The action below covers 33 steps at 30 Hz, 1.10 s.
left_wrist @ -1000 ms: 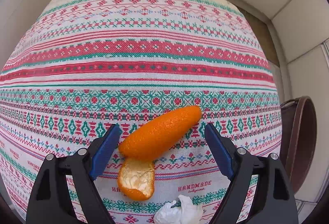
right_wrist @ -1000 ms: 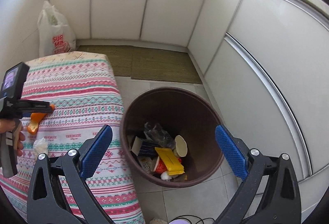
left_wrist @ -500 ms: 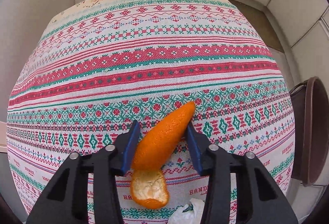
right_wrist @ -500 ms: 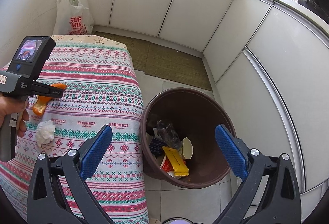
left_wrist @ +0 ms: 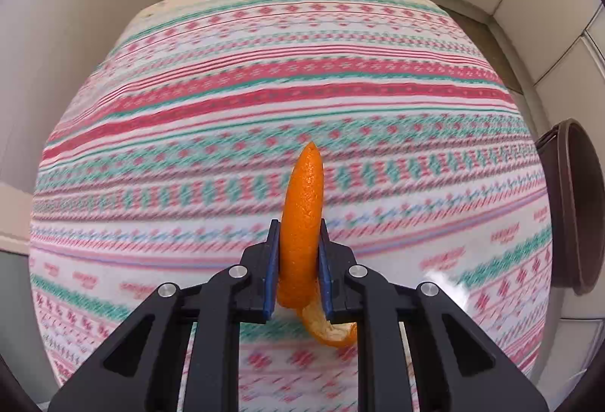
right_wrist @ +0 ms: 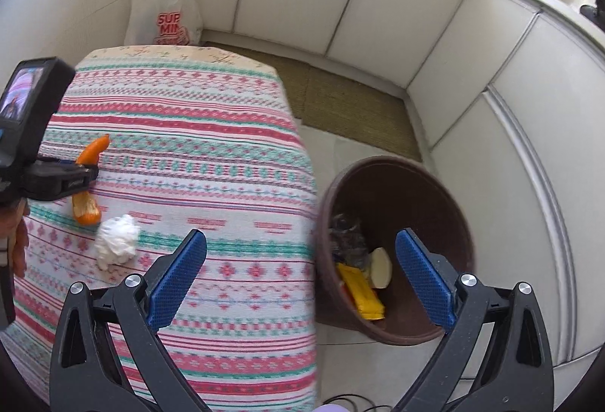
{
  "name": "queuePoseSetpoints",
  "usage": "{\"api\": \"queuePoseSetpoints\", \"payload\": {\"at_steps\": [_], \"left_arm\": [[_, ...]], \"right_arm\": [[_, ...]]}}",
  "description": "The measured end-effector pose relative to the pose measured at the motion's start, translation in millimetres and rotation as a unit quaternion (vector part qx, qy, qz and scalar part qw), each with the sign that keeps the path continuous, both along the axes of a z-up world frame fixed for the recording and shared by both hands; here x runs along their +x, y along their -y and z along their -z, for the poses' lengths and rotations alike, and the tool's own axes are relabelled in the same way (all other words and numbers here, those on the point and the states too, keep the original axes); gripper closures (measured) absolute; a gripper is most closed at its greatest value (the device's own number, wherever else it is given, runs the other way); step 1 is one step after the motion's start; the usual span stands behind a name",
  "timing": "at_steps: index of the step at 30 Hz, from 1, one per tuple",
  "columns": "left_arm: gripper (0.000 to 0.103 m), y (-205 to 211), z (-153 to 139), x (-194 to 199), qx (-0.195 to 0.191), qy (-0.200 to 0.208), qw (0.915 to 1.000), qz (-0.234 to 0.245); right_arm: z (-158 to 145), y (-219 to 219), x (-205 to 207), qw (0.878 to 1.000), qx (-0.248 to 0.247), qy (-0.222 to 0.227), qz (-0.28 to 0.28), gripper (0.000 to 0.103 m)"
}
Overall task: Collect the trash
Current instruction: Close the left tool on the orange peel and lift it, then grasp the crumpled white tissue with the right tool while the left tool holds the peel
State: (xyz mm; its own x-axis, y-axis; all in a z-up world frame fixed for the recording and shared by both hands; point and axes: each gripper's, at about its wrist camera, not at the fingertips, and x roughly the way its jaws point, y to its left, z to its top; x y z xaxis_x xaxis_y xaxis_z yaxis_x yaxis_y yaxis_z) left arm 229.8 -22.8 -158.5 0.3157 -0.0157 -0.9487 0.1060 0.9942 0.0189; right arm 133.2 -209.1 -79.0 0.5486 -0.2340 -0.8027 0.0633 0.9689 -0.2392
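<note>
My left gripper [left_wrist: 298, 241] is shut on a long orange peel [left_wrist: 302, 215], held above the patterned tablecloth [left_wrist: 264, 101]; the peel's lower end curls down below the jaws. In the right wrist view the left gripper [right_wrist: 89, 171] and peel [right_wrist: 90, 154] show at the table's left side. A crumpled white tissue [right_wrist: 116, 240] lies on the cloth just beside the peel's hanging end. My right gripper [right_wrist: 298, 275] is open and empty, above the table's right edge and the brown trash bin [right_wrist: 435, 185].
The bin stands on the floor right of the table and holds a yellow wrapper [right_wrist: 363, 293] and other trash. A white plastic bag [right_wrist: 162, 3] leans against the wall behind the table. White cabinets [right_wrist: 510, 147] enclose the corner. A woven mat [right_wrist: 348, 105] lies on the floor.
My left gripper closed on the orange peel and lifted it off the cloth, turning it upright. My right gripper swung left toward the table, still open.
</note>
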Motion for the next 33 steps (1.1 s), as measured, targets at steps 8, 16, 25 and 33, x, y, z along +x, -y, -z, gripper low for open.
{"api": "queuePoseSetpoints", "payload": {"at_steps": [8,16,25,33], "left_arm": [[0.085,-111,-30,-74,0.0,0.014,0.9975,-0.069],[0.085,-188,-70,-135,-0.071,0.052,0.987,-0.134],[0.085,-194,-73,-139,-0.123,0.055,0.9818,-0.133],[0.085,-187,-78,-136,-0.137,0.057,0.9822,-0.115]], "right_arm": [[34,-44,27,0.993,0.095,-0.065,-0.01,0.007],[82,-92,44,0.99,0.09,-0.11,-0.004,0.007],[113,-119,56,0.984,0.107,-0.139,0.003,0.016],[109,-127,51,0.984,0.113,-0.138,-0.01,0.032]]}}
